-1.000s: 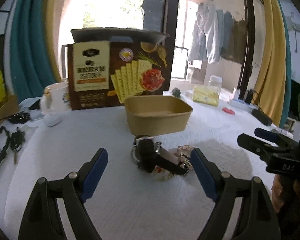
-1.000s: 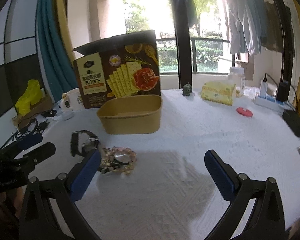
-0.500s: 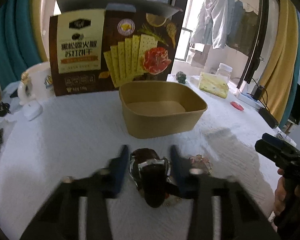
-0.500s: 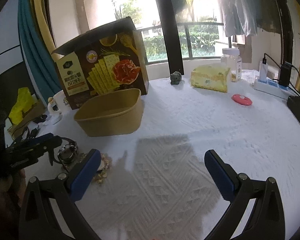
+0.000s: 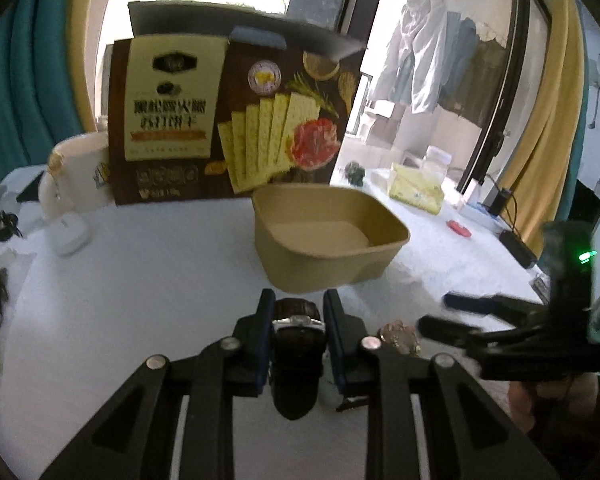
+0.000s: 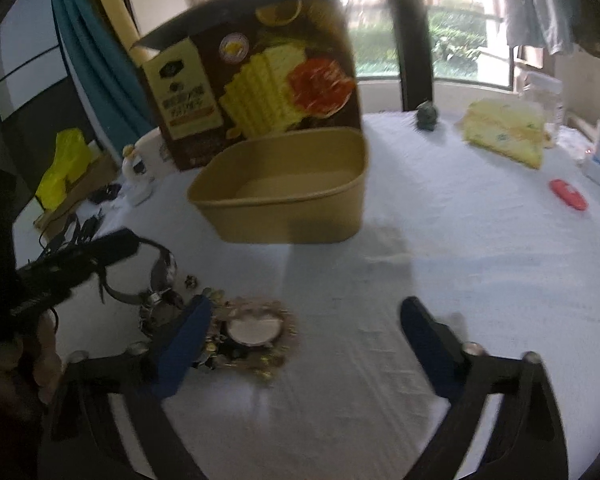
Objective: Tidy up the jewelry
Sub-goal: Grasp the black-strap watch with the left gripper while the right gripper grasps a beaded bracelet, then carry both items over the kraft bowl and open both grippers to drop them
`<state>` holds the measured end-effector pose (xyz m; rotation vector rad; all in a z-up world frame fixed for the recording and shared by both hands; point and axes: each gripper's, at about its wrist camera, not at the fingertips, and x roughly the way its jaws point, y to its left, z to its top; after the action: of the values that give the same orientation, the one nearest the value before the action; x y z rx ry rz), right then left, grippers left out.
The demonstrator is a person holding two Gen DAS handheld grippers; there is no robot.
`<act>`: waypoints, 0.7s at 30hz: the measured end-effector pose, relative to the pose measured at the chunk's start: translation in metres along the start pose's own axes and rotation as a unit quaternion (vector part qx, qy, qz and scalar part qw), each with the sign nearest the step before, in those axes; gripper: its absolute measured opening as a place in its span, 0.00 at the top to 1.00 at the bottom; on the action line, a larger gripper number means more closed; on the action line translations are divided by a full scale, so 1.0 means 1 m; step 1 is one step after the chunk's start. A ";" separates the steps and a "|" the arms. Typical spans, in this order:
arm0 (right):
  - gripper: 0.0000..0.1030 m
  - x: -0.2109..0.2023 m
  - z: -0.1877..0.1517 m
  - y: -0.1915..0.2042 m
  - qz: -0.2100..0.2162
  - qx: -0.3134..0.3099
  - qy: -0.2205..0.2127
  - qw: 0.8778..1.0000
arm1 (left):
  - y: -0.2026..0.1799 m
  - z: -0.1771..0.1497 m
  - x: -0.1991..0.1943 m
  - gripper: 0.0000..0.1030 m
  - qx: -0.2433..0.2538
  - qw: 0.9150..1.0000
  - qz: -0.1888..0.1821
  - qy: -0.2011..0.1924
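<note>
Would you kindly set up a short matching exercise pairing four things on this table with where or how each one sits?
Things:
1. watch
2. brooch
3. tub
4. cracker box

States:
A. standing upright behind the tub
B. open-topped with nothing in it
C. clamped between the left tool's fingers
D. lying flat on the cloth by the right tool's left finger

Pairs: 1-C, 2-D, 3-B, 4-A
</note>
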<state>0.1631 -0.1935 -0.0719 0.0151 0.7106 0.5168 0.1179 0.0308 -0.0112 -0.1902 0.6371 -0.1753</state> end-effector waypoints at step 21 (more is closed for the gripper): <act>0.92 0.029 -0.006 0.002 0.030 0.033 0.042 0.998 | 0.002 0.025 -0.025 0.77 0.014 0.999 -0.004 -0.041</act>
<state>0.1773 -0.1796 -0.0937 0.0771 0.8117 0.5533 0.1137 0.0415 0.0221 -0.1717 0.5519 -0.1835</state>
